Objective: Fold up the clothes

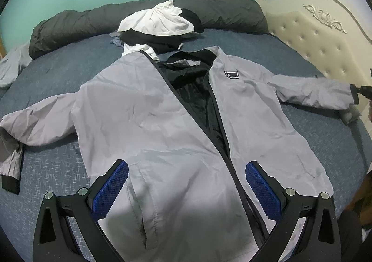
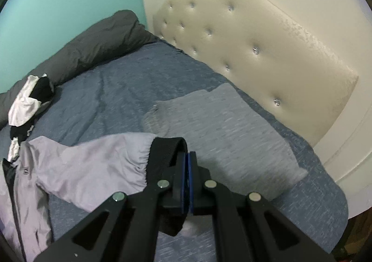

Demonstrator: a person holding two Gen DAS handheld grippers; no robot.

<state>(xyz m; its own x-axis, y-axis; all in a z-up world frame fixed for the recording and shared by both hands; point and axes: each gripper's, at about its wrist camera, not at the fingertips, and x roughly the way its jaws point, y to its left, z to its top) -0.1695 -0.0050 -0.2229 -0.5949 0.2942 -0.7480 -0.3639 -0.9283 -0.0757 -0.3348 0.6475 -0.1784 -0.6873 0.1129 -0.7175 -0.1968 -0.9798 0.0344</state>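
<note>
Bed point(image 1: 267, 52), blue cover, carries everything. Grey jacket point(image 1: 144, 108) lies on it front up, zip open, dark lining showing, body spread flat, both sleeves out to the sides.

Right gripper point(image 2: 187, 157): fingers pressed together on the black cuff point(image 2: 167, 148) of the sleeve point(image 2: 97, 166) nearest the headboard point(image 2: 267, 52). Sleeve drawn out straight from the shoulder.

Left gripper point(image 1: 186, 183): fingers point(image 1: 111, 187) wide apart, nothing between them, poised over the lower hem near the zip.

Judged step: bring this sleeve across the chest for the first fold.
- Keep the cuff low so the slick fabric does not drag the front panel out of line.
- Fold at the shoulder seam, not mid-sleeve.
- The left gripper could usefully pin the body near the hem while the sleeve travels.
- Lay the cuff flat before letting go.

Hard to make out:
- Jacket's bottom hem, cut off behind the left gripper in its own view.
- How much cuff lies between the pads; they cover it.
- Far sleeve bunched at the elbow, with its cuff point(image 1: 10, 183) turned downward.
- Pile of white and black clothes point(image 1: 158, 24) past the collar: count unclear.
- Right wrist view is smeared across the pale pillow point(image 2: 220, 122).
</note>
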